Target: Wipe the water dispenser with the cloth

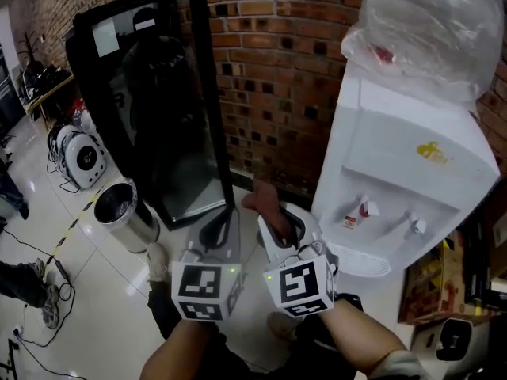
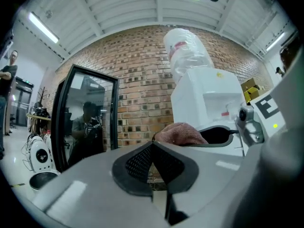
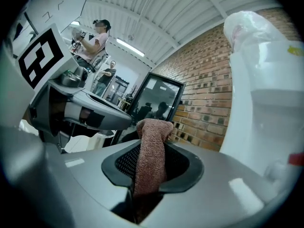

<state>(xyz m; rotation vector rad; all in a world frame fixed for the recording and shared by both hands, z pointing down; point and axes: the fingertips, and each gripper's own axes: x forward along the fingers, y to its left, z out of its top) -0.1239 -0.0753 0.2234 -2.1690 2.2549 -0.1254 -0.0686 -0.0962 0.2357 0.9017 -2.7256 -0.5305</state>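
Note:
The white water dispenser [image 1: 412, 133] stands at the right against the brick wall, with a plastic-wrapped bottle [image 1: 432, 22] on top and two taps [image 1: 364, 210] above its drip tray. My right gripper [image 1: 279, 222] is shut on a pinkish-brown cloth [image 1: 264, 200], just left of the dispenser's lower front. In the right gripper view the cloth [image 3: 151, 165] hangs folded over between the pads, and the dispenser [image 3: 266, 108] rises close at the right. My left gripper [image 1: 226, 218] is beside it, pads together with nothing between them [image 2: 153, 144]. From the left gripper view the cloth [image 2: 180, 133] shows in front of the dispenser [image 2: 209, 99].
A tall black-framed glass panel [image 1: 158, 109] leans on the brick wall at the left of the dispenser. A steel waste bin [image 1: 123, 212] stands on the floor farther left, with cables beyond it. A cardboard box [image 1: 432, 283] sits at the dispenser's right foot. People stand in the background [image 3: 92, 39].

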